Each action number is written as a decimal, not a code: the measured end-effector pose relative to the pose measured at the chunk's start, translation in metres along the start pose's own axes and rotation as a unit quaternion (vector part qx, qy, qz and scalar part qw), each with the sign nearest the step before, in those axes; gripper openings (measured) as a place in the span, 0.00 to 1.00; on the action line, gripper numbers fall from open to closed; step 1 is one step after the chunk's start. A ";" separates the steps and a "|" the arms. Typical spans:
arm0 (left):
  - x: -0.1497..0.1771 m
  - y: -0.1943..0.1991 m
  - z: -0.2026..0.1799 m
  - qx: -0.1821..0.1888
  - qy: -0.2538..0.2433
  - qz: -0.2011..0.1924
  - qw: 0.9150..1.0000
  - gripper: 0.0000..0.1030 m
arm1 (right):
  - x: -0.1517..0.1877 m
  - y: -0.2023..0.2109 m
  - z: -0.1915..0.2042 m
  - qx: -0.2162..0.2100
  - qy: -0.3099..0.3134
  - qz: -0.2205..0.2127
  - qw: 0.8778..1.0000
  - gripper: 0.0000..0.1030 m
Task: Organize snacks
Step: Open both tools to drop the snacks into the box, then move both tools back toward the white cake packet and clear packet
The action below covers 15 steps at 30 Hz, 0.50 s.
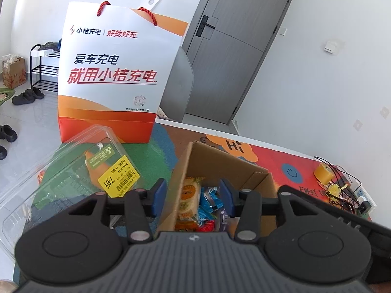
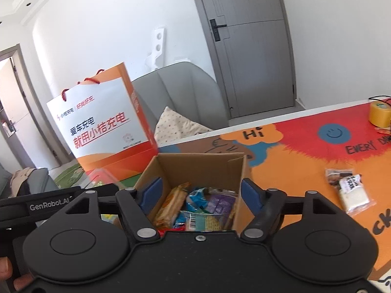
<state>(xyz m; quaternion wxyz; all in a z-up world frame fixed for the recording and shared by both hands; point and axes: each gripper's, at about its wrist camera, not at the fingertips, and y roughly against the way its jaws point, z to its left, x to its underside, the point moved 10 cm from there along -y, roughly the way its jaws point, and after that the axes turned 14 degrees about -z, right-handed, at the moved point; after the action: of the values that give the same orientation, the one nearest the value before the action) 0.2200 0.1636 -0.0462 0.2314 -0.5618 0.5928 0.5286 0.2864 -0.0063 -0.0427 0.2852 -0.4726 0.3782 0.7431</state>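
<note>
An open cardboard box [image 1: 217,161] [image 2: 195,168] sits on the colourful mat and holds several wrapped snacks [image 1: 193,200] [image 2: 195,207]. My left gripper [image 1: 193,196] is open and empty, its jaws straddling the box's left wall. My right gripper [image 2: 200,193] is open and empty, hovering over the box opening. A clear plastic clamshell [image 1: 63,175] with a yellow sticker lies left of the box. Two packaged snacks [image 2: 349,190] lie on the mat to the right of the box.
A white and orange paper bag [image 1: 114,78] [image 2: 107,127] stands behind the box at the left. A yellow tape roll [image 2: 380,114] [image 1: 323,172] and tangled cables [image 1: 347,190] lie at the far right. A grey sofa [image 2: 183,95] stands beyond the table edge.
</note>
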 end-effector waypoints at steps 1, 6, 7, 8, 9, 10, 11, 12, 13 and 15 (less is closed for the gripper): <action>0.001 0.000 -0.001 0.001 0.000 0.001 1.000 0.49 | -0.001 0.002 -0.005 0.005 -0.004 -0.002 1.000 0.70; 0.009 -0.003 -0.014 0.008 -0.007 0.009 1.000 0.59 | -0.003 0.014 -0.039 0.045 -0.013 -0.012 0.999 0.76; 0.010 -0.003 -0.018 0.011 -0.010 0.010 1.000 0.62 | -0.002 0.016 -0.046 0.052 -0.016 -0.012 0.998 0.77; 0.012 -0.004 -0.022 0.013 -0.013 0.012 1.000 0.64 | -0.001 0.018 -0.052 0.059 -0.018 -0.011 0.998 0.77; 0.013 -0.005 -0.026 0.015 -0.015 0.014 1.000 0.68 | 0.000 0.020 -0.059 0.065 -0.020 -0.010 0.998 0.77; 0.015 -0.005 -0.030 0.016 -0.018 0.016 1.000 0.71 | 0.002 0.021 -0.065 0.071 -0.022 -0.009 0.997 0.78; 0.016 -0.006 -0.034 0.019 -0.021 0.018 0.999 0.72 | 0.003 0.023 -0.071 0.076 -0.025 -0.008 0.997 0.78; 0.018 -0.007 -0.039 0.022 -0.024 0.020 0.999 0.74 | 0.004 0.025 -0.077 0.081 -0.027 -0.007 0.996 0.79; 0.019 -0.007 -0.043 0.026 -0.027 0.022 0.999 0.75 | 0.005 0.028 -0.082 0.086 -0.030 -0.007 0.996 0.79; 0.023 -0.009 -0.052 0.031 -0.033 0.026 0.999 0.77 | 0.007 0.033 -0.092 0.095 -0.034 -0.006 0.995 0.80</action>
<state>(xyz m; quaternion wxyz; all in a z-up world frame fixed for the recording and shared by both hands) 0.2387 0.1094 -0.0524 0.2544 -0.5212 0.6150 0.5343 0.3027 -0.1009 -0.0644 0.3458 -0.4204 0.4341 0.7178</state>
